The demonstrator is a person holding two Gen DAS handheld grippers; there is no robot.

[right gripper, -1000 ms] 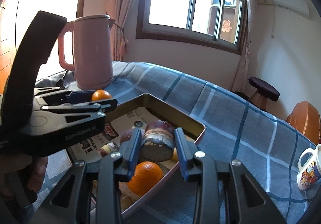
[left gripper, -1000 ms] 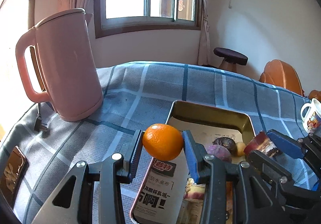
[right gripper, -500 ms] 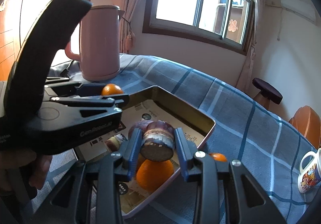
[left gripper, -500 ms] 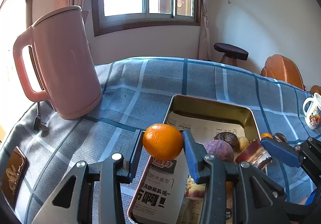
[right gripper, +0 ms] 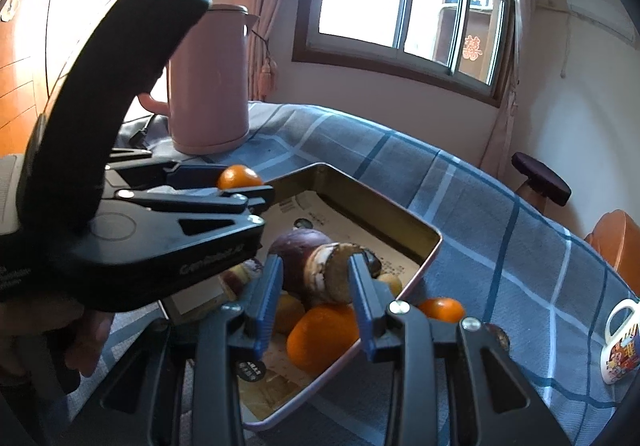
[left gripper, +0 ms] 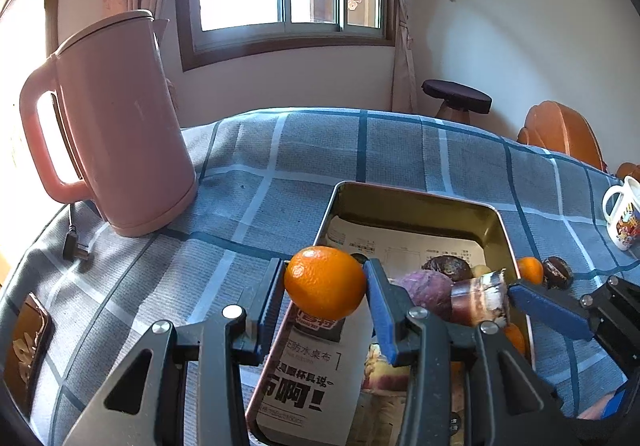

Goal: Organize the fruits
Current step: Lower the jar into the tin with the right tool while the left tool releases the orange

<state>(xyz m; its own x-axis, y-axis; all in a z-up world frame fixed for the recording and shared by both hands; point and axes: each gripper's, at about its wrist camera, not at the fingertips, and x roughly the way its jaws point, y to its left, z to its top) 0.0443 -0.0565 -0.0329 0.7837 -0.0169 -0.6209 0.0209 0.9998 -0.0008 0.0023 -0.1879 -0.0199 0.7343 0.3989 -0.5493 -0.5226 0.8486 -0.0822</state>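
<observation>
My left claw (left gripper: 325, 288) grips an orange (left gripper: 325, 282) above the tin tray's (left gripper: 416, 194) left rim — my right claw (right gripper: 316, 286) clamps a cut purple sweet potato piece (right gripper: 334, 278) over the tray's right edge.

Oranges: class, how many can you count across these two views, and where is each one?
3. One orange is clamped in the left tongs above the tray; one lies inside the tray; one sits on the tablecloth just outside it. More may be hidden.
</observation>
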